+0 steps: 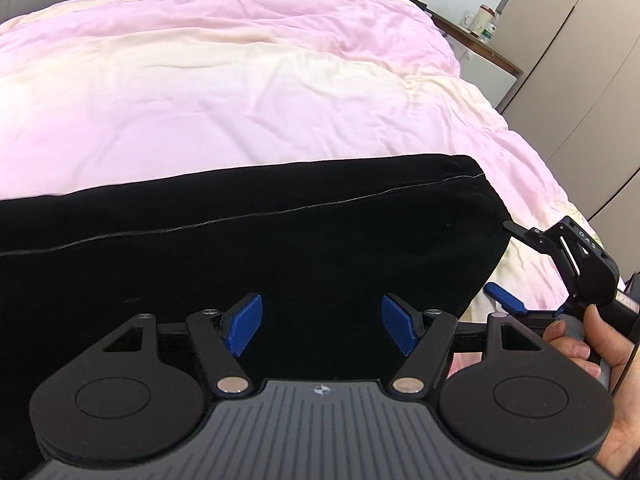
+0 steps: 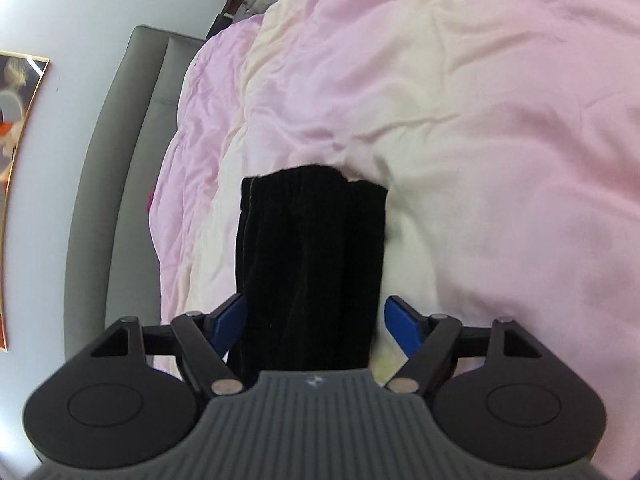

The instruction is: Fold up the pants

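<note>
Black pants (image 1: 260, 248) lie folded flat on the pink and cream duvet (image 1: 240, 80), with a thin pale seam line running across them. My left gripper (image 1: 322, 330) is open just above the pants' near edge, blue pads apart with nothing between them. My right gripper (image 1: 504, 260) shows at the right end of the pants in the left wrist view, jaws apart around that end. In the right wrist view the pants (image 2: 312, 264) run away from me between the open fingers of the right gripper (image 2: 316, 328), on the duvet (image 2: 480, 140).
A bedside table (image 1: 480, 40) with a jar and a cup stands at the bed's far right, beside tall wardrobe doors (image 1: 580, 60). A grey padded headboard (image 2: 120, 160) and a framed picture (image 2: 16, 140) on the wall lie left in the right wrist view.
</note>
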Demonstrator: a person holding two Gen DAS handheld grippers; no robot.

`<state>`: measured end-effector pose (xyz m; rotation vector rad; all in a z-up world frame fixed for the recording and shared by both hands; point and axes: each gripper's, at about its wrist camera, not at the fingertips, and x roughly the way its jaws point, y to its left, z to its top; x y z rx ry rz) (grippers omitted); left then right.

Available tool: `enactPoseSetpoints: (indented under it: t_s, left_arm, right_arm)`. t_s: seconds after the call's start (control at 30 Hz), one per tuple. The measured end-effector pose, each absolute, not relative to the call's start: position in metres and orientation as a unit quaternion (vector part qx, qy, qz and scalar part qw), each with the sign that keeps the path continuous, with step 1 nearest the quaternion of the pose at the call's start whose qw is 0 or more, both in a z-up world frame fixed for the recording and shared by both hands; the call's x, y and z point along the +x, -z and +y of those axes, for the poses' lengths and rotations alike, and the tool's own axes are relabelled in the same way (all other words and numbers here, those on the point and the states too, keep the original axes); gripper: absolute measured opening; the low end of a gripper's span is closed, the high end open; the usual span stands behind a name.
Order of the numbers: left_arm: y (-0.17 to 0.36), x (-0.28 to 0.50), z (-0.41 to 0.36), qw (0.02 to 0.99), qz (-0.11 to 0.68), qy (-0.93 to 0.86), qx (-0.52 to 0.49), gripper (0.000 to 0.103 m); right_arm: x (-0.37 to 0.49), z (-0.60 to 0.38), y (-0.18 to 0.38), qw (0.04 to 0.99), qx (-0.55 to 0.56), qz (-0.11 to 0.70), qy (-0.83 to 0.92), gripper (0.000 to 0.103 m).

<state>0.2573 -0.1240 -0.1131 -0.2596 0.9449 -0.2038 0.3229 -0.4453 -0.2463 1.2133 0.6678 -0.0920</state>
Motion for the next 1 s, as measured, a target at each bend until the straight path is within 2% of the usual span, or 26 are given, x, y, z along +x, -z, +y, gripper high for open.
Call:
enactPoseSetpoints:
  t_s: [0.13,0.37,0.57,0.8,0.9,1.0]
  left_arm:
    - [0.127,0.271,-0.139,0.87,0.465,0.103,-0.126,0.081]
    - [0.147,0.305,-0.162,0.859,0.486,0.112,-0.116,0.081]
    - [0.158,0.311,-0.179,0.857,0.501,0.102,-0.06,0.082]
    - [0.161,0.309,-0.17,0.857,0.497,0.103,-0.086,0.083]
    - [0.162,0.309,-0.164,0.856,0.496,0.102,-0.106,0.082]
    - [0.16,0.305,-0.16,0.856,0.495,0.101,-0.112,0.078]
  right_arm:
    - [0.334,-0.458,0.267,0.743,0.601,0.293,0.018,0.073]
    - [0.351,-0.469,0.28,0.761,0.589,0.272,0.018,0.066]
    - [0.368,-0.476,0.295,0.761,0.587,0.277,-0.009,0.05]
    - [0.372,-0.475,0.293,0.779,0.564,0.274,-0.014,0.028]
    - [0.367,-0.463,0.267,0.825,0.506,0.253,-0.025,0.023]
    - [0.36,-0.436,0.223,0.894,0.39,0.214,-0.052,0.022]
